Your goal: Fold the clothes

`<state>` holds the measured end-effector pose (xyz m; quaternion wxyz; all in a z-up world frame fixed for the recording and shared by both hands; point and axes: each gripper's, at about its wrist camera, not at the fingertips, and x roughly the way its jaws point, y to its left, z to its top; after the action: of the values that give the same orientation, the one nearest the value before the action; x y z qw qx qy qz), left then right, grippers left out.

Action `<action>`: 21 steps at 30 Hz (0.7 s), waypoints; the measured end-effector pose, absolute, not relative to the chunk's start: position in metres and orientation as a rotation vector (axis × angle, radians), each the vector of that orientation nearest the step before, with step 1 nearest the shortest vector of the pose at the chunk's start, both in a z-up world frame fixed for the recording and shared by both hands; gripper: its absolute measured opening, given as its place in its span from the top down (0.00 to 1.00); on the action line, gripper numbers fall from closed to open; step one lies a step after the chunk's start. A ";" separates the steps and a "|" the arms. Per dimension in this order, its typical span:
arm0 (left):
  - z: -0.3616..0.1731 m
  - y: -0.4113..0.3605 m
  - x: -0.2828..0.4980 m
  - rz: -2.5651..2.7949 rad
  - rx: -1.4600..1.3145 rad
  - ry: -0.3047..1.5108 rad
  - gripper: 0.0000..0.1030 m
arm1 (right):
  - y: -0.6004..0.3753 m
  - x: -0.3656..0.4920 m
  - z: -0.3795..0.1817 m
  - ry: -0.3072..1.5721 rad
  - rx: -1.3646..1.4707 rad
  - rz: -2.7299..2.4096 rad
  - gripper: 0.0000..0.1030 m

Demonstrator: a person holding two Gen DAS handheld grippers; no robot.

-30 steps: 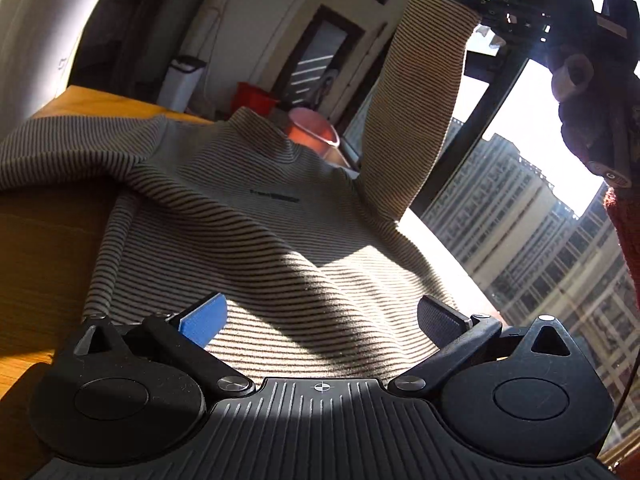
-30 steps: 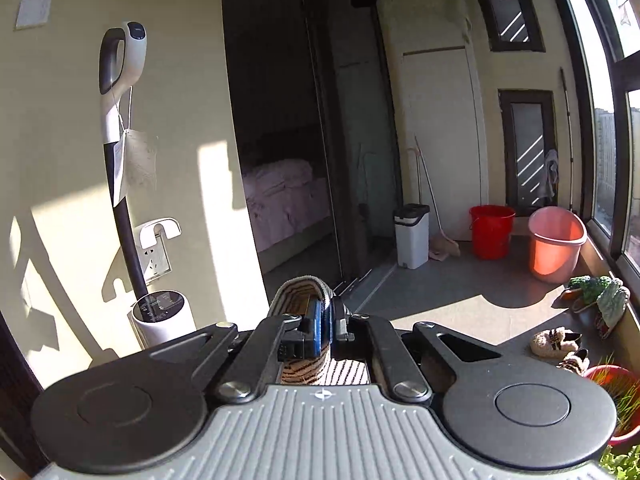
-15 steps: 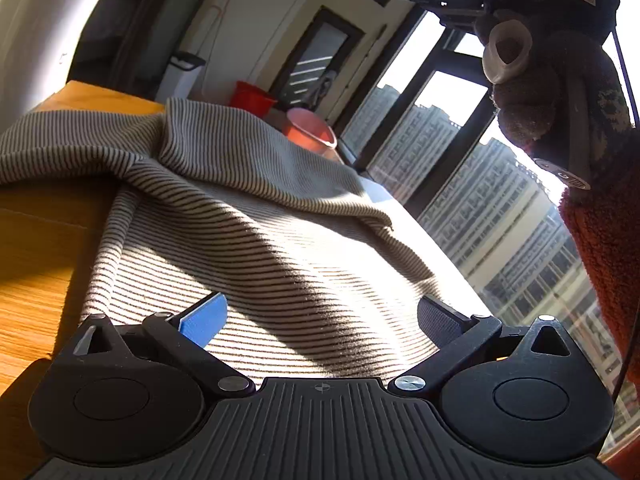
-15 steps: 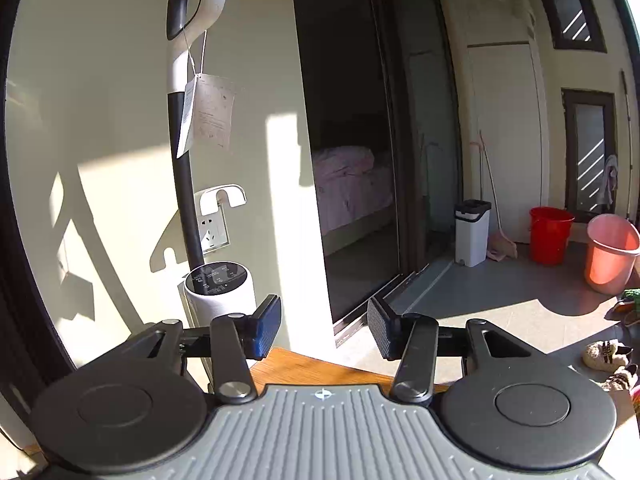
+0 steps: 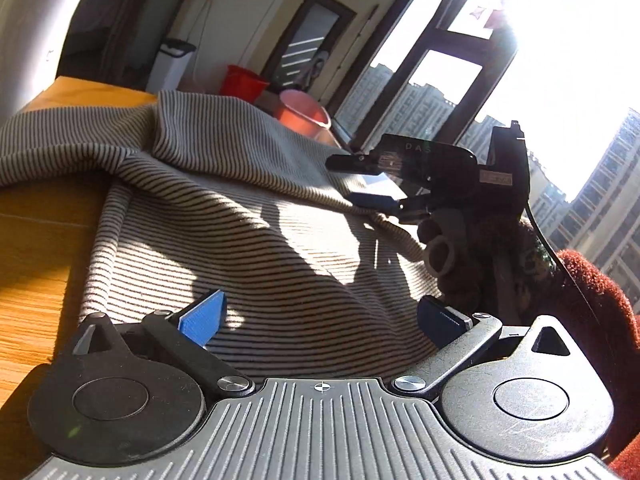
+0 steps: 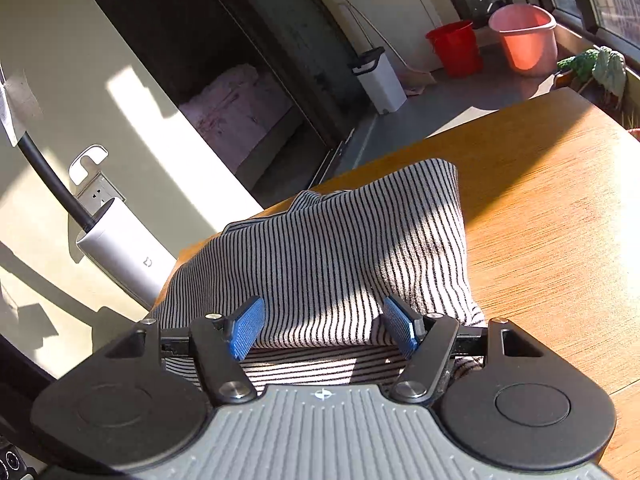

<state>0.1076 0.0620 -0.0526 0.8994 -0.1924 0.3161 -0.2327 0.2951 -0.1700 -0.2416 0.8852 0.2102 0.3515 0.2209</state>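
Observation:
A black-and-white striped sweater (image 5: 248, 232) lies on a wooden table (image 5: 36, 264). One sleeve is folded across its body. My left gripper (image 5: 320, 320) is open and empty, low over the sweater's near hem. My right gripper (image 6: 324, 330) is open and empty just above the sweater (image 6: 320, 248), its jaws wide over the folded fabric. In the left wrist view the right gripper (image 5: 364, 180) hovers over the sweater's right edge with its fingers apart.
The table (image 6: 560, 216) ends near a wall with a white cylinder (image 6: 124, 252) beside it. A red bucket (image 6: 456, 46), a pink bucket (image 6: 524, 38) and a white bin (image 6: 380, 78) stand on the floor beyond. Windows are on the right.
The right gripper let go of the raised sleeve, which now lies folded over the sweater. The right gripper has dropped low over the fabric, open. The left gripper stayed in place.

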 end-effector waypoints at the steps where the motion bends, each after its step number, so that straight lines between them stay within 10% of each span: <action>1: -0.052 0.062 0.108 -0.482 -0.395 0.658 0.00 | -0.171 0.287 -0.239 0.713 0.426 0.472 0.21; 11: -0.038 0.225 0.092 -0.249 -1.089 0.545 0.00 | -0.169 0.223 -0.250 0.608 0.419 0.671 0.06; 21: -0.150 0.325 0.098 0.084 -1.734 0.689 0.00 | -0.173 0.225 -0.250 0.607 0.436 0.699 0.01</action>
<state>0.0984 0.3247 -0.1499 0.5948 -0.7463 0.2964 0.0360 0.2252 -0.1733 -0.2497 0.8720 0.2085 0.2904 0.3344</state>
